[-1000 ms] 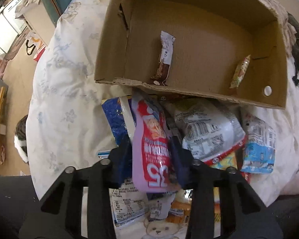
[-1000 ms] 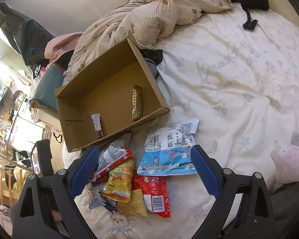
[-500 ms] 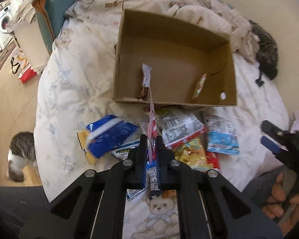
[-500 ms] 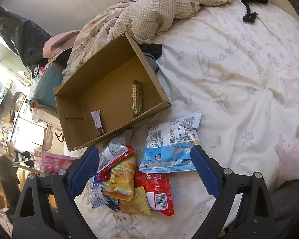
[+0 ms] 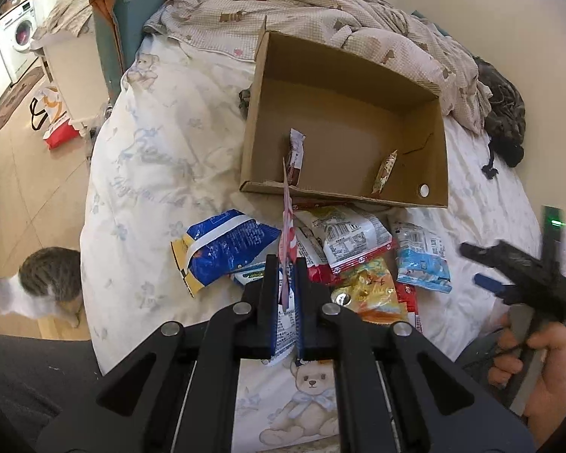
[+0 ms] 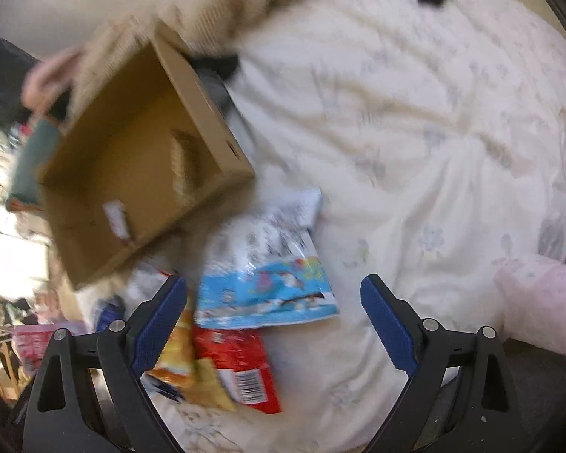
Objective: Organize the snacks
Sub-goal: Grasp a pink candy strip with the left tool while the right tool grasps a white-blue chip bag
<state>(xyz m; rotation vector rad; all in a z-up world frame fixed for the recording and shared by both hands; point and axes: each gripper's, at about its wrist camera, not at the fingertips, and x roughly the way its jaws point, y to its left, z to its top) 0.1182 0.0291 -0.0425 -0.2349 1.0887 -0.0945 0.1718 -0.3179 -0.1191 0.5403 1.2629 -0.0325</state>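
Two grippers | left gripper (image 5: 285, 275) pinches pink packet (image 5: 287, 226) | right gripper (image 6: 273, 319) spread, blurred | only left view shows cat (image 5: 51, 275)

Between the fingers (image 5: 269, 294) of matt black plastic with ribbed blue pads stands a thin glossy foil snack packet (image 5: 287, 226). Ahead of their tips lies a matt brown cardboard box (image 5: 343, 196); beneath them, shiny crinkled plastic wrappers (image 5: 358, 234) on soft printed cotton bedding (image 5: 151, 158).

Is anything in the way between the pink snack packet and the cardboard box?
Nothing visible blocks it. The left hand-held gripper holds the pink snack packet up above the pile, and only the near wall of the cardboard box lies ahead. The box is open on top, with two snack bars inside.
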